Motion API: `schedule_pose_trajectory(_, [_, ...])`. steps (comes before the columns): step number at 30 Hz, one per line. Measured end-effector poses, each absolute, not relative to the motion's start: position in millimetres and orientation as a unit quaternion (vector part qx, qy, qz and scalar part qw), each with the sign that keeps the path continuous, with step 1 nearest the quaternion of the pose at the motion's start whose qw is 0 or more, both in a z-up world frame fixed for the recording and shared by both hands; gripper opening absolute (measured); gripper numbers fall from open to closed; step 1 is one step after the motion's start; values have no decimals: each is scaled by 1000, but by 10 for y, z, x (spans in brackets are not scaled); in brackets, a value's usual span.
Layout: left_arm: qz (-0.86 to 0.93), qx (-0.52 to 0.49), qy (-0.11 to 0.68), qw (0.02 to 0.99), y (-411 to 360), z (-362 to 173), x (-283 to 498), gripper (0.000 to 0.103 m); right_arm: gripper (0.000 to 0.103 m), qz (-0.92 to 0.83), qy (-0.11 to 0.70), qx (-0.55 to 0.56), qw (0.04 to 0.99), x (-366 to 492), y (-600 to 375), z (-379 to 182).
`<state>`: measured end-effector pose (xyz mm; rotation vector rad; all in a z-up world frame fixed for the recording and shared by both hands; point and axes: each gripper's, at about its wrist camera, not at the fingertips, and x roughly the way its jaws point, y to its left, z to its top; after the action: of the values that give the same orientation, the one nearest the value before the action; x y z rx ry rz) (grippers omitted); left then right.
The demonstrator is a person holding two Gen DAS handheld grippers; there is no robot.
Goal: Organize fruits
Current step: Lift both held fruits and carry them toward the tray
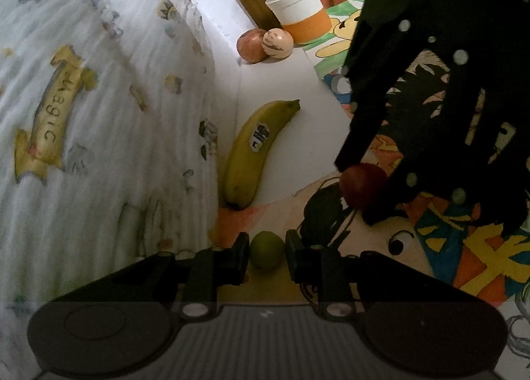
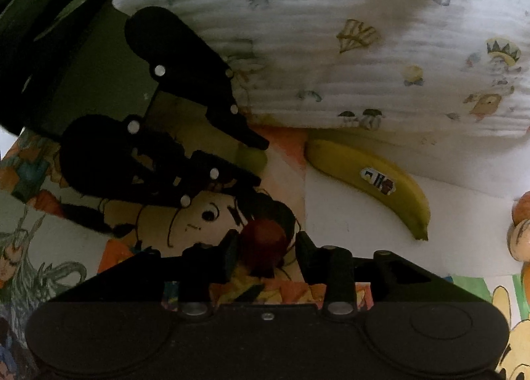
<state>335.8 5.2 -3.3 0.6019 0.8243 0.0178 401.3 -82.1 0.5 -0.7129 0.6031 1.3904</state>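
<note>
Fruit lies on a surface covered with cartoon drawings point(image 1: 430, 247), beside a white quilted cloth point(image 1: 99, 115) with the word "Magic" on a yellow banner. Your left gripper point(image 1: 266, 252) has its jaws narrow and closed on a small green fruit point(image 1: 266, 254), which rests at the near edge of the drawings. Your right gripper point(image 2: 265, 245) stands around a dark red fruit point(image 2: 265, 237); on its right side you can see a gap between jaw and fruit, so the pads do not press it. A banana point(image 1: 255, 151) with a sticker lies on the white part of the surface, against the cloth. Farther away, two round brownish fruits point(image 1: 265, 45) touch each other next to a white and orange cup point(image 1: 299, 12).
</note>
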Motion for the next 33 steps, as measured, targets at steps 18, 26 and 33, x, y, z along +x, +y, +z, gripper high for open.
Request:
schedule_pose_trajectory(18, [-21,142,410,901,81,134,3167,25,32,559,305,-260,726,3777,-1125,351])
schedule_pose_trajectory(26, [-73,15,372,925,26,350,2838,25,32,510,307,-209,776,3423,-1600,650])
schedule_pose_trajectory(33, [-107,-67,346,930,-216,516,2612,25,32,450,298,-154,827,3096,-2147,847])
